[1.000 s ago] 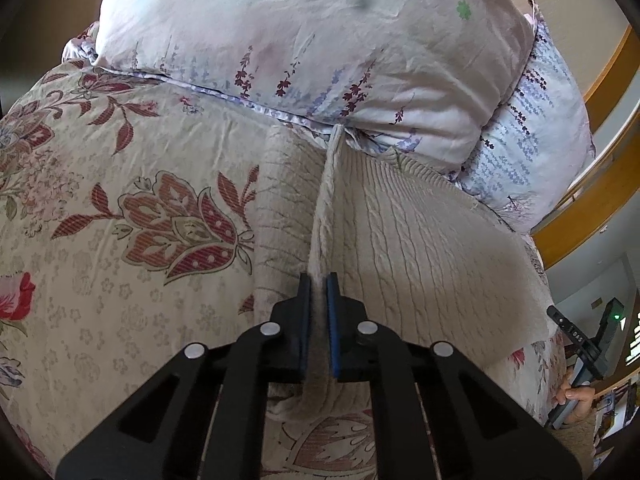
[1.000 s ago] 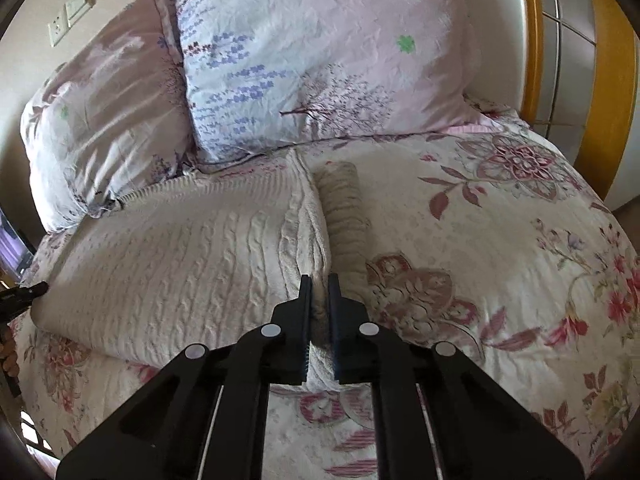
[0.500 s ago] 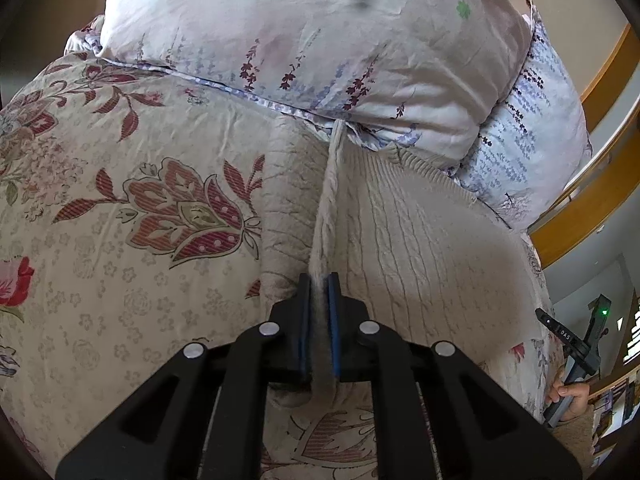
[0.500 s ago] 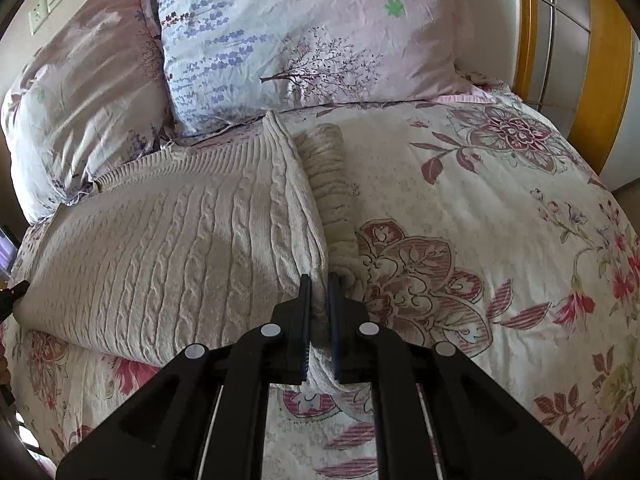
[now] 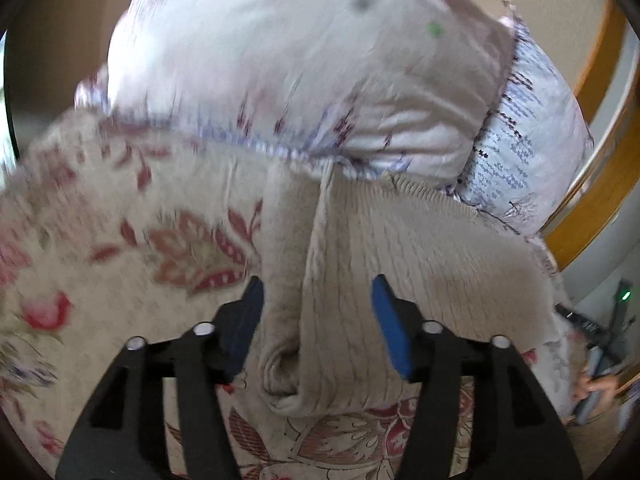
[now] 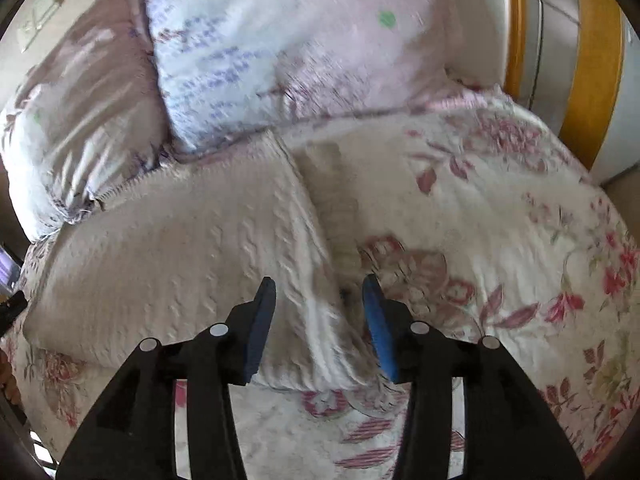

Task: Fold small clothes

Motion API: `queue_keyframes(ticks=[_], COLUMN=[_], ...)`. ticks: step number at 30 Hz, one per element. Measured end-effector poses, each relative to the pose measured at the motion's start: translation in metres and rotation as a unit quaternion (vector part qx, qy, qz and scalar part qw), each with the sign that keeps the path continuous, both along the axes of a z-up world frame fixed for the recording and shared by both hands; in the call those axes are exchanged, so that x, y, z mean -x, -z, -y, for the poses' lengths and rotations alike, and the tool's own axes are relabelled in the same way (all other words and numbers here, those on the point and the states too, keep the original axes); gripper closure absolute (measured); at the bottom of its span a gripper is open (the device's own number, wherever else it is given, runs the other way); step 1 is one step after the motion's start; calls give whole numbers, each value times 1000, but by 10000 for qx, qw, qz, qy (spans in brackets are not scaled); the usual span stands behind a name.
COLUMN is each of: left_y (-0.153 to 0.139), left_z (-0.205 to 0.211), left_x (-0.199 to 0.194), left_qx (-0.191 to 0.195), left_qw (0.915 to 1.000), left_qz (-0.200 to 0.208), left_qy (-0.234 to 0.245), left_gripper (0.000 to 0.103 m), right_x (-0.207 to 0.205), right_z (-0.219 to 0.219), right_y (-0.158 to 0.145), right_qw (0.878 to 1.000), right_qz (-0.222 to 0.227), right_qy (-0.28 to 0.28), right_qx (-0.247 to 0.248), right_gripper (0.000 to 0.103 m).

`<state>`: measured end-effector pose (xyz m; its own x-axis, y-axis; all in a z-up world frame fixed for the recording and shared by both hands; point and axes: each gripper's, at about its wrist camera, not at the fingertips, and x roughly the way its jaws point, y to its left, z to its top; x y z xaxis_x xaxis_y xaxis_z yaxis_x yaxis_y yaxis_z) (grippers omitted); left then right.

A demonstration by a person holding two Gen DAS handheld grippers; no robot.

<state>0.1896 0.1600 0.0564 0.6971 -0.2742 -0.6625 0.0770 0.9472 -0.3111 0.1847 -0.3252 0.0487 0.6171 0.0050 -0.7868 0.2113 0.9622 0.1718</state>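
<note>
Pillows (image 5: 304, 80) close behind sweater (image 5: 400, 272); open bedspread (image 6: 500, 240) alongside.

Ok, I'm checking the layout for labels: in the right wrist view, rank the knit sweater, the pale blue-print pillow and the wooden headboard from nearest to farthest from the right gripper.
1. Knit sweater: between the opening jaws of the right gripper.
2. Pale blue-print pillow: beyond the sweater, upper middle.
3. Wooden headboard: farthest, upper right.

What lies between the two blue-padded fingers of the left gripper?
In the left wrist view, the folded edge of the cream cable-knit sweater lies between the opening fingers, with no pad pressing it.
</note>
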Motion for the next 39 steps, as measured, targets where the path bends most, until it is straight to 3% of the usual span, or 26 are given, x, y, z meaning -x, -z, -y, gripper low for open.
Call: queue_keyframes(ticks=[3, 8, 13, 19, 23, 27, 33, 39], left_y=[-12, -6, 19, 23, 14, 6, 19, 29], left_z=[22, 46, 49, 50, 35, 10, -15, -24], left_x=[3, -5, -13, -10, -8, -18, -40, -49], left_qx=[-327, -484, -616, -752, -213, 234, 717, 1241], left_qw=[9990, 9977, 9966, 9957, 9987, 9992, 9940, 9868], left_qz=[269, 156, -275, -250, -267, -323, -762, -979], left_qy=[169, 453, 477, 489, 389, 60, -319, -345], left_gripper=[30, 29, 29, 29, 29, 25, 24, 24], right_x=[-10, -30, -32, -26, -29, -38, -64, -84], right_z=[-22, -56, -60, -67, -72, -90, -134, -141], right_y=[-7, 1, 16, 19, 10, -1, -3, 8], right_qw=[9992, 9960, 9942, 9894, 9908, 9910, 9878, 9904], right_qz=[72, -140, -307, -541, -569, -330, -202, -286], right_qy=[-366, -823, -889, -1005, -899, -1076, -1303, -1196], right_qx=[114, 331, 527, 899, 842, 719, 825, 635], right_gripper=[52, 52, 43, 37, 36, 20, 12, 12])
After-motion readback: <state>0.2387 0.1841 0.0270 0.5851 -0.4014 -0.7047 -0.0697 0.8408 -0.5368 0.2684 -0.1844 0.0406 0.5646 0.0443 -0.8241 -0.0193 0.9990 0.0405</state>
